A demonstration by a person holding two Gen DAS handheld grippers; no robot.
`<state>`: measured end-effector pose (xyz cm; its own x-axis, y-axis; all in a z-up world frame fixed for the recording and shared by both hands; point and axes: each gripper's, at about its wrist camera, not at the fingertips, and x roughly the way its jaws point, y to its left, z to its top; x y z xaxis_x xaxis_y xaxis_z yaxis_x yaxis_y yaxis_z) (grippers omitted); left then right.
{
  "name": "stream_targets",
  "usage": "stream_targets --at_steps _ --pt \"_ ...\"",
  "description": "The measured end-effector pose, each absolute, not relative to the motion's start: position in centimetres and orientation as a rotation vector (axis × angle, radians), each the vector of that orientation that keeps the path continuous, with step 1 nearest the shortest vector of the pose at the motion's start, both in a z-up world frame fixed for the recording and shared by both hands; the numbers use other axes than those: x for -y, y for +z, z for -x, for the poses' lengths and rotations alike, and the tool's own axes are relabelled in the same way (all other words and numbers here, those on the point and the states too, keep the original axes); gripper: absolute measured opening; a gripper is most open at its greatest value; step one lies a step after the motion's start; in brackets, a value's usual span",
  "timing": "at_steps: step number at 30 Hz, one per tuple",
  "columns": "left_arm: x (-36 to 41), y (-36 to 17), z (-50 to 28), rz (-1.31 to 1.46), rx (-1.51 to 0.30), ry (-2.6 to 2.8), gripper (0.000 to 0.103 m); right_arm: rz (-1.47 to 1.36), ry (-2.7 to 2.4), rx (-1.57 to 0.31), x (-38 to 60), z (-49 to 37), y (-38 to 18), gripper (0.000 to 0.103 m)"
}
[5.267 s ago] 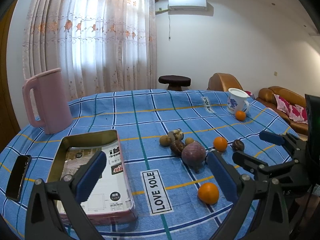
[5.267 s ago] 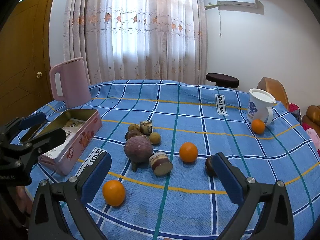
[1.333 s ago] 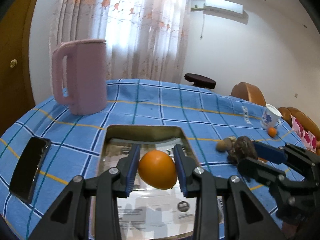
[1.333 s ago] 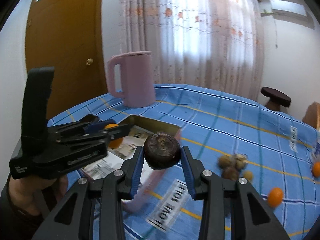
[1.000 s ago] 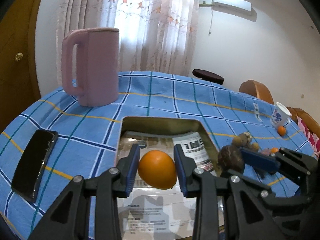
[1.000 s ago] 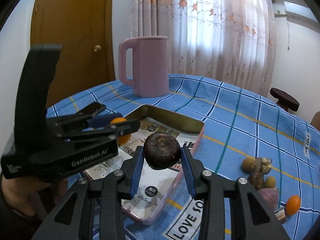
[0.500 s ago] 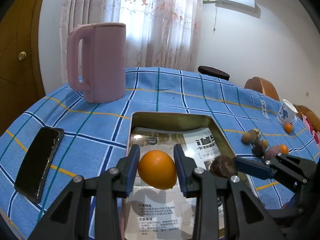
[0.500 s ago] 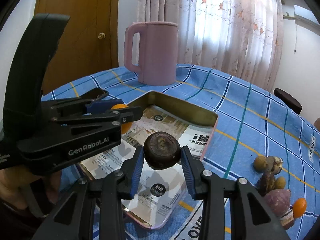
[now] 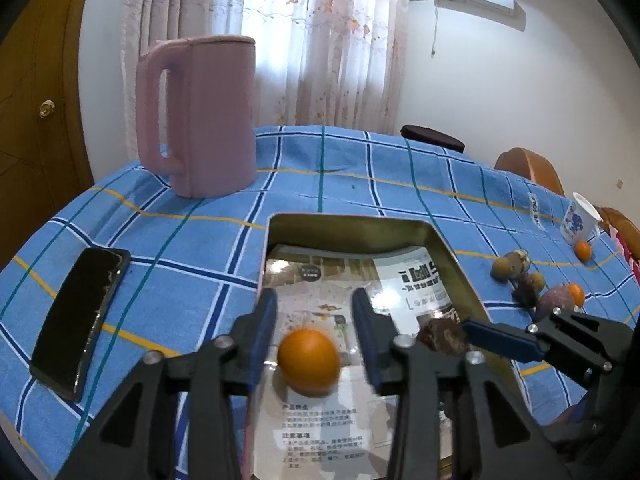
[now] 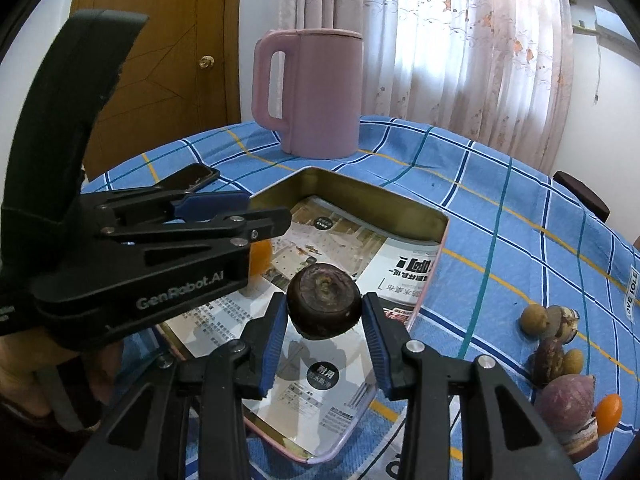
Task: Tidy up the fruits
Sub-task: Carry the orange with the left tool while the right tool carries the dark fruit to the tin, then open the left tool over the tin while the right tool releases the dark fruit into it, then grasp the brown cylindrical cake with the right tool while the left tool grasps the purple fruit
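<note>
3 oranges [image 9: 308,361], 1 tin [image 9: 452,256], 1 jug [image 9: 200,120], 1 phone [image 9: 80,312], 1 cup [image 9: 578,224].

A round orange [image 9: 308,361] and a dark brown wrinkly fruit [image 10: 325,306] are being seen over the open tin box [image 10: 436,236].

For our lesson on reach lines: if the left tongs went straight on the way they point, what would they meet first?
Probably the orange, loose between the left tongs, which have just been opening; behind it, the tin floor. Depth is unclear.
</note>
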<state>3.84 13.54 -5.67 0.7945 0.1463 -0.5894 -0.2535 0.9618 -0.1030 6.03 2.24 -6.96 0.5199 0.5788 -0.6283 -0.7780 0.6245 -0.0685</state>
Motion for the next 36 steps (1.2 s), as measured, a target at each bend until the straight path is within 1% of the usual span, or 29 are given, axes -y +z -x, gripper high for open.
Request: stream_targets --at_steps 1,2,4,7,8,10,14,18,22,30,32,36 --pt "-13.6 -5.4 -3.6 0.187 -0.608 0.22 0.062 0.361 0.83 -0.6 -2.2 -6.0 -6.9 0.052" --pt "-13.6 -5.0 -3.3 0.187 -0.588 0.225 0.074 0.356 0.827 -0.594 -2.0 -5.9 -6.8 0.056" --pt "-13.4 -4.2 -2.6 0.188 -0.551 0.227 0.081 0.347 0.823 -0.578 -1.5 -5.6 -6.5 0.057" --pt "-12.9 -3.0 -2.0 0.203 -0.512 0.202 0.082 0.32 0.817 -0.55 -0.1 -5.0 -5.6 0.057" --pt "-12.7 -2.8 -2.0 0.205 -0.505 0.198 0.085 0.307 0.809 -0.54 0.9 -4.9 -5.2 0.057" --pt "-11.5 -2.2 -1.9 0.203 -0.49 0.159 0.088 0.29 0.783 -0.516 2.9 -4.7 -4.5 0.057" --pt "-8.3 -1.9 -2.7 0.172 -0.493 0.089 0.088 0.263 0.671 -0.478 8.4 -4.9 -3.1 0.057" --pt "-4.2 -2.2 -4.1 0.123 -0.52 0.017 0.088 0.295 0.5 -0.463 13.0 -5.8 -2.9 0.057" --pt "-0.9 -2.6 -5.2 0.092 -0.546 -0.043 0.089 0.259 0.42 -0.51 16.7 -7.6 -3.8 0.057" --pt "2.4 -4.2 -7.6 0.066 -0.617 -0.093 0.089 0.278 0.427 -0.636 16.8 -9.8 -6.3 0.057" --pt "2.5 -4.5 -7.9 0.073 -0.626 -0.099 0.089 0.282 0.438 -0.669 16.6 -10.3 -6.7 0.052" --pt "3.0 -4.9 -8.5 0.063 -0.636 -0.096 0.089 0.294 0.448 -0.735 16.4 -11.7 -7.7 0.05"
